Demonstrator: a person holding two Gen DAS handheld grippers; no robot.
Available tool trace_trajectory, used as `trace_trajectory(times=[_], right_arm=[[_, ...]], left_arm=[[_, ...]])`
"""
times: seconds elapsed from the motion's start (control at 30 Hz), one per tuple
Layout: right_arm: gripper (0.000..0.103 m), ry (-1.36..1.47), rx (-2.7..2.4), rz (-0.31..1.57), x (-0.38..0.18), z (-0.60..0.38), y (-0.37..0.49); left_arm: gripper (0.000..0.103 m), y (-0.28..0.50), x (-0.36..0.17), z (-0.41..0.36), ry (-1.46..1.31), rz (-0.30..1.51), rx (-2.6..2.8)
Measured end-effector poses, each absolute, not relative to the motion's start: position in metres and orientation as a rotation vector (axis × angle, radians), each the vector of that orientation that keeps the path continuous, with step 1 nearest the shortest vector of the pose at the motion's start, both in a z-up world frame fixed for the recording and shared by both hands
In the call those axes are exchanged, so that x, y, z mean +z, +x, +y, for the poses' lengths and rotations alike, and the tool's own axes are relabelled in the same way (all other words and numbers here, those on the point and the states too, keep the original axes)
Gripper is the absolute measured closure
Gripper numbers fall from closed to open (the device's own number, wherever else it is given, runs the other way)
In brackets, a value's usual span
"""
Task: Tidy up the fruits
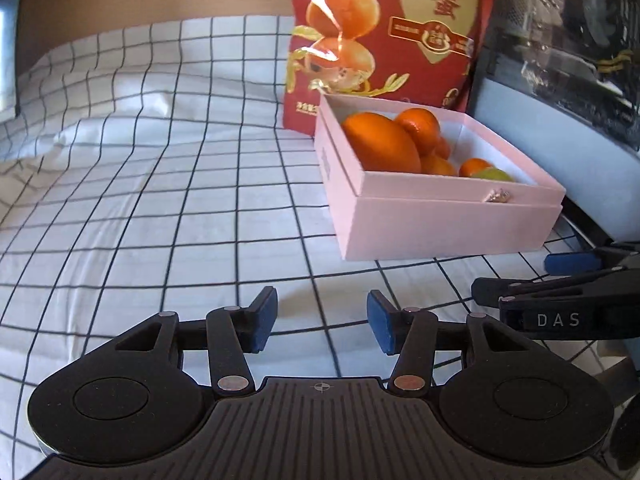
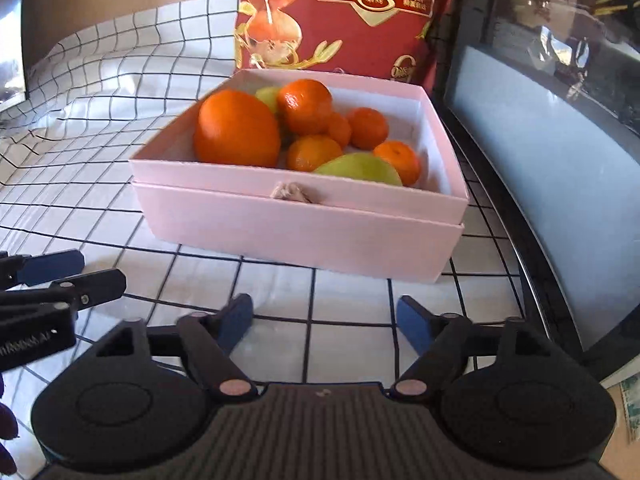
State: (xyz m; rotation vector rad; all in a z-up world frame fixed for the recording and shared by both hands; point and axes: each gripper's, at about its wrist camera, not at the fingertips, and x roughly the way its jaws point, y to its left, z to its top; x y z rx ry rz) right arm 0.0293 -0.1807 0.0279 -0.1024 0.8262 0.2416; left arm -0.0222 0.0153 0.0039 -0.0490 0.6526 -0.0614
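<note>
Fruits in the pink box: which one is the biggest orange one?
The large orange at the left end of the pink box, clearly bulkier than the small tangerines clustered to its right.

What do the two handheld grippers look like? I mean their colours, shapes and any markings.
Both look alike. The left gripper and the right gripper each have a black ribbed body, two round black discs at the sides, black link bars with copper-coloured rivets, and two fingers tipped with blue pads. Seen from the left wrist camera, the right gripper's side bears white letters "DAS".
</note>
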Motion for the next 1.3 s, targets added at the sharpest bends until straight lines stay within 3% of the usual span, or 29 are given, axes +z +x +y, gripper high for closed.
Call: trace_trajectory(times=[0.2,1.3], right_arm=[[0.001,-0.028,0.218,0.805,0.019,-0.192,0.035],[0.0,-0.031,0.231,0.739,0.013,-0.196,0.031]], left_arm=[[0.045,-0.012,0.0,-0.003,0.016,0.64,-0.027],[0.044,-0.008,-0.001,-0.004,0.006,0.641,-0.01]])
